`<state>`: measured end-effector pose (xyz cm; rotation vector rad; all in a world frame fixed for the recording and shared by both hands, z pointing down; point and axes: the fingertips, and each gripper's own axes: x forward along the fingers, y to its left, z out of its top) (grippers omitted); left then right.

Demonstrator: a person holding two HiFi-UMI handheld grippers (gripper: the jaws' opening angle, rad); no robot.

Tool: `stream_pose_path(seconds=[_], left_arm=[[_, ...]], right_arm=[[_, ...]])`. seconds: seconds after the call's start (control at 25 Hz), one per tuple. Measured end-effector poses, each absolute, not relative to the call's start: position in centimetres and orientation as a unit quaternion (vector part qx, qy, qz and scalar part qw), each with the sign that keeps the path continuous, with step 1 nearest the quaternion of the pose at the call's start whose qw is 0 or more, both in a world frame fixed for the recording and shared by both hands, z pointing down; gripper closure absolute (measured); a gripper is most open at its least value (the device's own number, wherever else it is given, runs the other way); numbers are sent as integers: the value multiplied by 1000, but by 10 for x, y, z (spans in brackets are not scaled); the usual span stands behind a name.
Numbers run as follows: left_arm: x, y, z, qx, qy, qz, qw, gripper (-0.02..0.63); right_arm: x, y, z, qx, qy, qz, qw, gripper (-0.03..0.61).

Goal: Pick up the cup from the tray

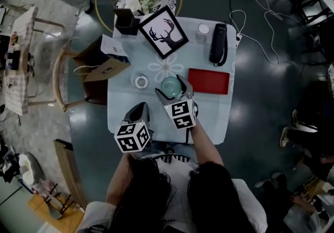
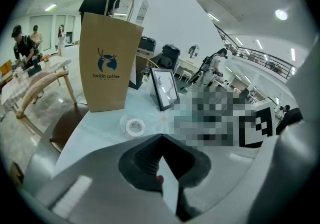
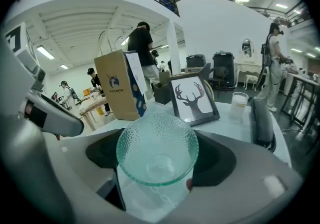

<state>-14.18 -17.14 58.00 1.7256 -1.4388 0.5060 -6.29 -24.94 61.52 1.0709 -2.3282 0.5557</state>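
Note:
A pale green dimpled glass cup (image 1: 169,85) (image 3: 157,150) is held upright above the table, left of the empty red tray (image 1: 209,81). My right gripper (image 1: 172,89) (image 3: 158,170) is shut on the cup, one jaw on each side of its lower wall. The cup looks empty. Near the table's front edge, my left gripper (image 1: 141,107) (image 2: 160,144) is shut with nothing between its jaws. It points towards the back of the table. The tray does not appear in either gripper view.
A brown paper bag (image 1: 102,62) (image 2: 107,62) stands at the table's left edge, with a tape roll (image 1: 141,81) (image 2: 135,127) beside it. At the back are a deer picture frame (image 1: 163,31) (image 3: 194,98), a small white jar (image 1: 203,29) and a black handset (image 1: 218,43). A wooden chair (image 1: 65,78) sits left.

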Motion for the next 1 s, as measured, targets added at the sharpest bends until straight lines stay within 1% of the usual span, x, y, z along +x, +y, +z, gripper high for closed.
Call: stream_pose_path(seconds=[0.32, 0.52, 0.68, 0.88, 1.0], left_arm=[[-157, -176, 585, 680, -574, 198, 412, 612], [-166, -179, 584, 680, -581, 191, 405, 612], [-170, -179, 593, 678, -571, 206, 414, 612], [-170, -180, 593, 679, -564, 208, 422, 612], [-175, -179, 601, 675, -564, 218, 423, 612]], right_arm=[[-85, -245, 635, 372, -863, 184, 288, 155], [-86, -242, 651, 371, -858, 207, 288, 155], [-89, -243, 653, 373, -861, 192, 289, 153], [-92, -245, 646, 374, -867, 200, 262, 147], [-94, -243, 634, 365, -877, 196, 243, 121]])
